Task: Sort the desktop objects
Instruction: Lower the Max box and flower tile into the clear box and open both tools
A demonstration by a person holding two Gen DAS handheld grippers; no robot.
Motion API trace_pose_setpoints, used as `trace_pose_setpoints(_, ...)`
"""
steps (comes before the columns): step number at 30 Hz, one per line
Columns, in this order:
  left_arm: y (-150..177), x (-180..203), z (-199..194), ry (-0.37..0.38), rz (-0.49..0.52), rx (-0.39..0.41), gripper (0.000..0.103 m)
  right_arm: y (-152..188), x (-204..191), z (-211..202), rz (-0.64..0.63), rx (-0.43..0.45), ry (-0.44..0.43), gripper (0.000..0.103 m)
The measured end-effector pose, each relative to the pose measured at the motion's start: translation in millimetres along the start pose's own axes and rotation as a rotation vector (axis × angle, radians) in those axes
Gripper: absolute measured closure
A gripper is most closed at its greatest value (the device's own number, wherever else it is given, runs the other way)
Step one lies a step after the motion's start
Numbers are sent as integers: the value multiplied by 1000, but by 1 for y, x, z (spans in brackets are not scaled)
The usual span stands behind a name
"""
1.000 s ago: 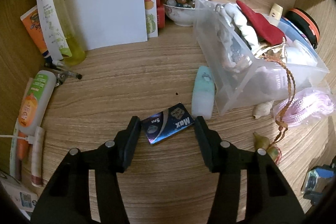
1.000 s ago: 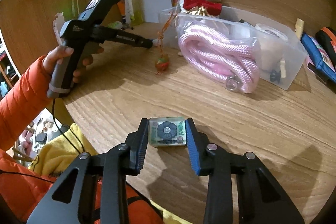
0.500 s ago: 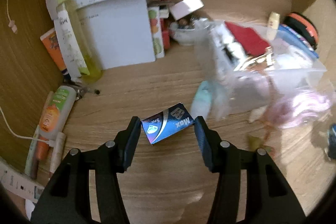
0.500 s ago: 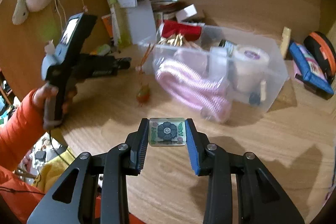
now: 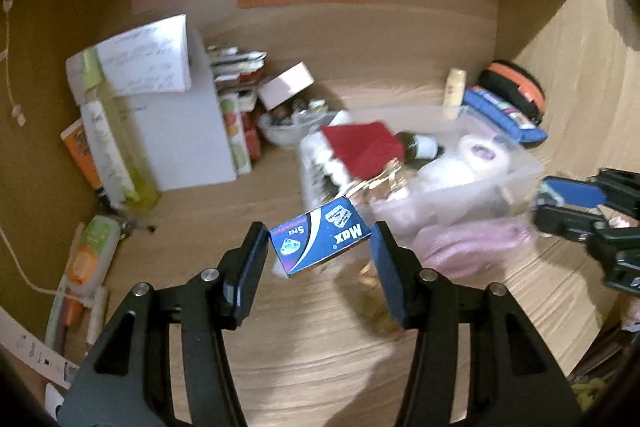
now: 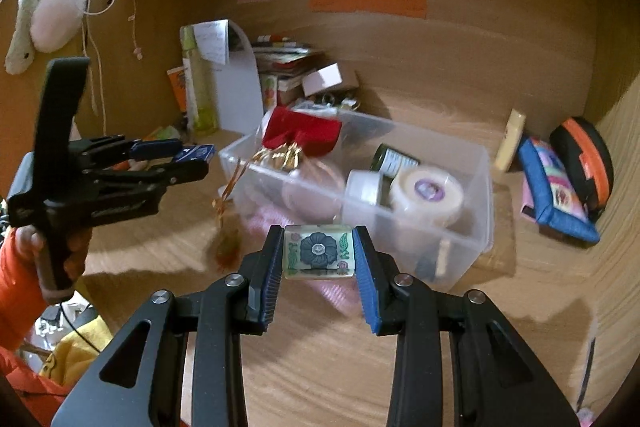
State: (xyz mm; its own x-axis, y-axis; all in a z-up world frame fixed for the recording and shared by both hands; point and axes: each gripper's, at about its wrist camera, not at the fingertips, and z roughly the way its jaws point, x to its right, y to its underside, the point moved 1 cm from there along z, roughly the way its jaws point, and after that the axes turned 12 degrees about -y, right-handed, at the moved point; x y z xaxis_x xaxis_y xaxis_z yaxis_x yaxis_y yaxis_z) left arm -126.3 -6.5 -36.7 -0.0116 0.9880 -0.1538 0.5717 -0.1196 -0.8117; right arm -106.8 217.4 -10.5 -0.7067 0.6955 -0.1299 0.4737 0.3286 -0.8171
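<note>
My left gripper (image 5: 319,241) is shut on a small blue "Max" box (image 5: 320,241) and holds it in the air in front of the clear plastic bin (image 5: 516,183). The left gripper and its blue box also show in the right wrist view (image 6: 192,159). My right gripper (image 6: 319,257) is shut on a small clear block with a dark flower print (image 6: 319,255), held in the air before the clear bin (image 6: 476,195). The bin holds a red pouch (image 6: 304,131), a white tape roll (image 6: 426,193) and a pink rope (image 5: 472,243).
A white paper stand (image 5: 180,131), a yellow-green bottle (image 5: 116,155) and stacked booklets (image 5: 236,75) stand at the back left. Tubes (image 5: 88,255) lie at the left edge. A blue case (image 6: 556,187) and an orange-black pouch (image 6: 584,155) lie at the right wall.
Both grippers have risen from the desk with their objects and tilted up toward the back wall. The bin now lies below and behind each held object.
</note>
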Motion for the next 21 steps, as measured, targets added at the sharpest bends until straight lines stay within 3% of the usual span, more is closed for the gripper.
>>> trace_pose_setpoints(21, -46, 33, 12, 96, -20, 67, 51, -45, 48, 15, 14, 61, 37, 72)
